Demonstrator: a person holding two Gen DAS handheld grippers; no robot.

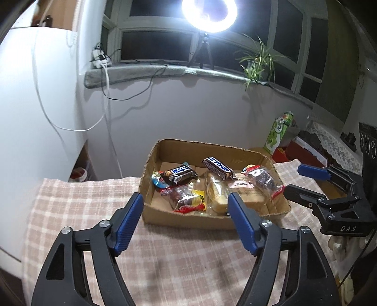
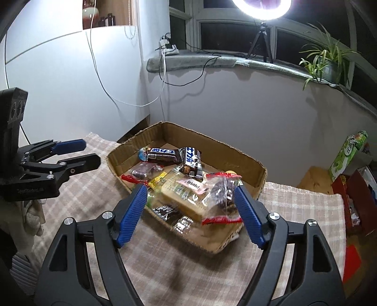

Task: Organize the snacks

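Left tongs (image 1: 186, 200) at the bottom of the left wrist view: blue pads spread wide, nothing between them, hovering over the checked cloth (image 1: 82, 207) on the worktop, tips just short of the near wall of the cardboard box (image 1: 188, 220). Right tongs (image 2: 190, 195) at the bottom of the right wrist view: likewise wide apart, gripping nothing, tips framing the near corner of the cardboard box (image 2: 235, 162). Each pair also seen from the other camera, at the frame edge, apart from the box: right tongs (image 1: 297, 179) at centre right, left tongs (image 2: 89, 153) at centre left, both with jaws parted.

Inside the box, in the frame centre, a loose heap of snacks. Two dark chocolate bars (image 1: 181, 175) with blue-and-white lettering toward the back, one lying on top of other packets. In front, a clear bag with red trim (image 2: 221, 200) holding dark pieces, a pale cake slice in a clear wrapper (image 1: 218, 195), a yellow packet (image 1: 198, 197), a small dark foil wrapper (image 2: 166, 210) near the front wall.

Beyond the box, a white wall with trailing cables. Ring light (image 1: 209, 14) on a tripod at top centre, on the windowsill. Spider plant (image 1: 258, 61) in the upper right. Green carton (image 1: 279, 131) at centre right.
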